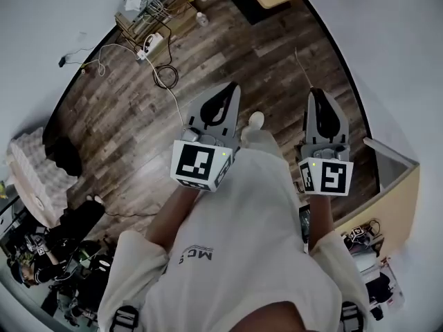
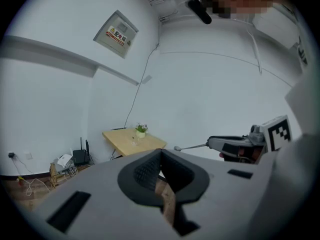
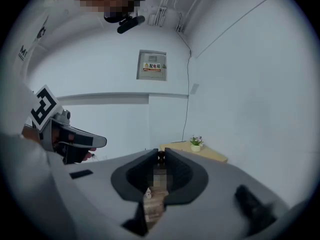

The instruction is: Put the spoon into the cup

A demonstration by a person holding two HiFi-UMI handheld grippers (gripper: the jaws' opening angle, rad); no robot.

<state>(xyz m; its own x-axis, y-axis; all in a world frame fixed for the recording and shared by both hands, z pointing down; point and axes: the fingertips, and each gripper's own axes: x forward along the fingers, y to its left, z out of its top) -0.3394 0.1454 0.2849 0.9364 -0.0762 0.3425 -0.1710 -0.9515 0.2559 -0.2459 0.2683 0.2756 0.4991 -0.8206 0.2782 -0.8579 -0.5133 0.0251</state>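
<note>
I hold both grippers in the air above a wooden floor [image 1: 208,61]. My right gripper [image 1: 315,92] is shut on a thin metal spoon [image 1: 303,69], which sticks out past its tips. The left gripper view shows the spoon [image 2: 190,147] with its rounded end pointing left from the right gripper [image 2: 210,143]. My left gripper [image 1: 234,86] is shut with nothing between its jaws. A light wooden table [image 2: 131,143] stands in the far corner with a small potted plant [image 2: 141,130] and a small clear item [image 2: 133,140] on it. I cannot make out a cup for certain.
Cables and a power strip [image 1: 151,45] lie on the floor by the far wall. A wooden cabinet [image 1: 396,185] stands at my right, a pale bundle [image 1: 34,175] and clutter at my left. The person's shoe [image 1: 256,120] shows between the grippers.
</note>
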